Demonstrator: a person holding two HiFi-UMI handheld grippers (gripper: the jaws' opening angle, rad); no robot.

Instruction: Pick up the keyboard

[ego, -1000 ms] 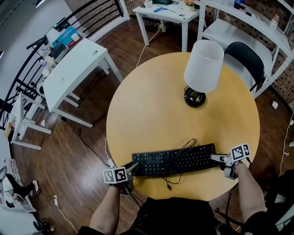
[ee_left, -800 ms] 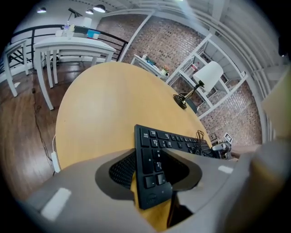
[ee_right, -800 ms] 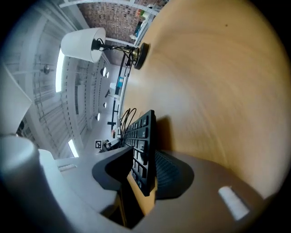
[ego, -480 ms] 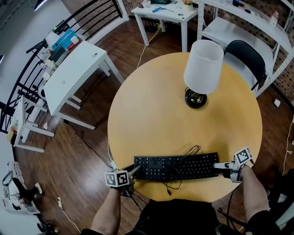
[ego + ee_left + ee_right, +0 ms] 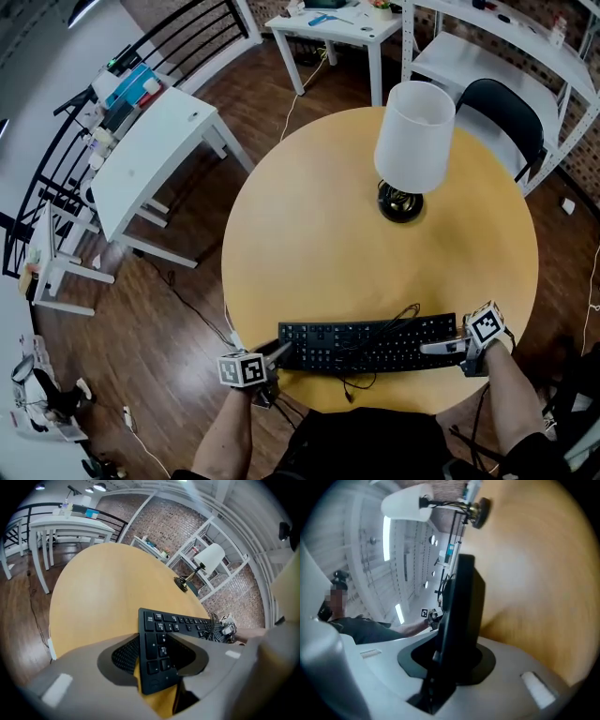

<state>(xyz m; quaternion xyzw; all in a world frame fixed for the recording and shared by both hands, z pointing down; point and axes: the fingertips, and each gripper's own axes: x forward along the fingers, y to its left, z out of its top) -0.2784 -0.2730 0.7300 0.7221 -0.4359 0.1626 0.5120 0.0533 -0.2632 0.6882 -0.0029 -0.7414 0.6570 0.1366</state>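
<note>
A black keyboard [image 5: 366, 342] lies across the near edge of the round wooden table [image 5: 375, 253], its cable [image 5: 394, 319] tangled over the keys. My left gripper [image 5: 279, 352] is shut on its left end; in the left gripper view the keyboard [image 5: 161, 634] sits slanted between the jaws of that gripper [image 5: 157, 663]. My right gripper [image 5: 435, 347] holds the right end. In the right gripper view the keyboard [image 5: 461, 606] stands edge-on between the closing jaws of that gripper [image 5: 450, 660], which press on it.
A lamp with a white shade [image 5: 415, 136] stands on the table's far right part. Around the table are a white desk [image 5: 150, 141] at left, a black chair [image 5: 506, 117] and white shelving [image 5: 469, 61] at right, and a small white table [image 5: 342, 23] behind.
The right gripper has turned and closed onto the keyboard's right end. The keyboard has shifted slightly right and toward me. The left gripper has stayed at the left end.
</note>
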